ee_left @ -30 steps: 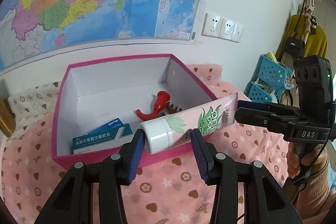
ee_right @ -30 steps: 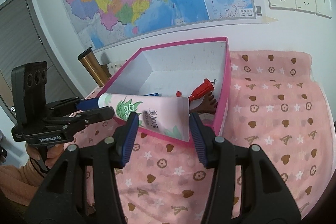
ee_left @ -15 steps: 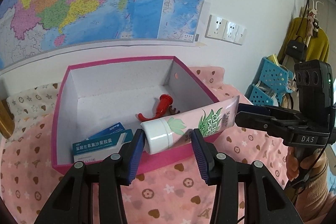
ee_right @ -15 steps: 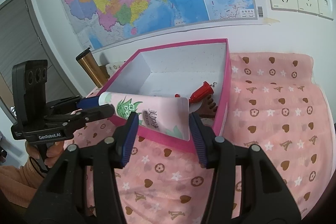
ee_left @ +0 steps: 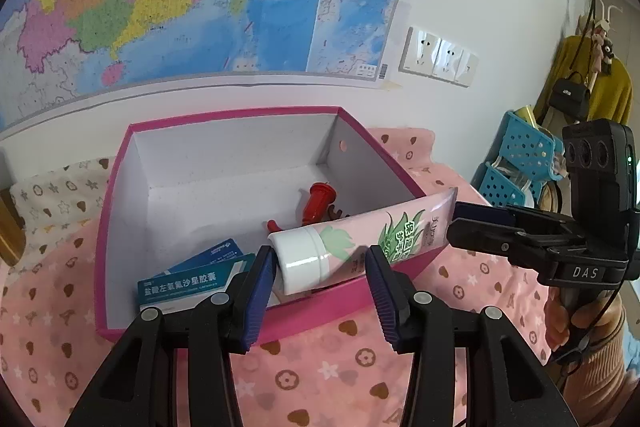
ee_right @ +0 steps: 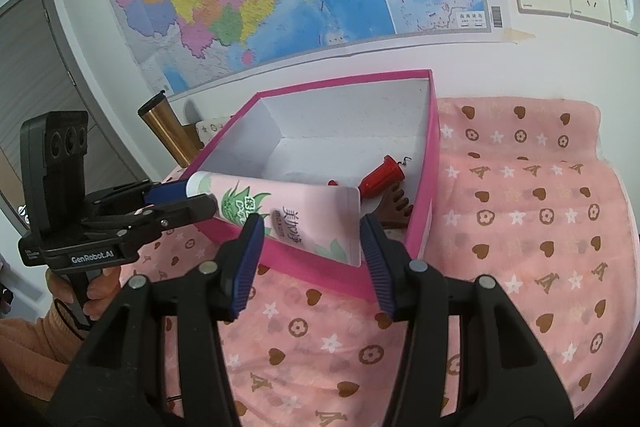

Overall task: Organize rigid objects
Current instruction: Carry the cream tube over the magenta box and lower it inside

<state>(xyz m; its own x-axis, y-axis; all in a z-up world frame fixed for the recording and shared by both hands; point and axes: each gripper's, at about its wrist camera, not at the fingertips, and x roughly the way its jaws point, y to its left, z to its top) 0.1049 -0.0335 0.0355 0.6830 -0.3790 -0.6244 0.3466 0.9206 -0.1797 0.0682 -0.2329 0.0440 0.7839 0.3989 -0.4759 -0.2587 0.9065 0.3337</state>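
A pink tube [ee_left: 360, 235] with a white cap and green leaf print hangs over the front wall of a pink box [ee_left: 120, 227] with a white inside. My left gripper [ee_left: 320, 279] is shut on its cap end, and my right gripper [ee_right: 312, 243] is shut on its flat crimped end [ee_right: 320, 223]. Each gripper shows in the other's view: the right gripper [ee_left: 460, 225] at the tube's tail, the left gripper [ee_right: 188, 201] at the cap. Inside the box lie a blue-and-white medicine carton [ee_left: 180, 285], a red corkscrew-like piece [ee_right: 380, 179] and a brown comb-shaped piece [ee_right: 394, 207].
The box [ee_right: 434, 147] stands on a pink cloth [ee_right: 520, 227] with hearts and flowers, against a wall with a map and sockets. A gold flask [ee_right: 168, 131] stands behind the box's left corner. Blue baskets [ee_left: 520, 155] sit off the table's right side.
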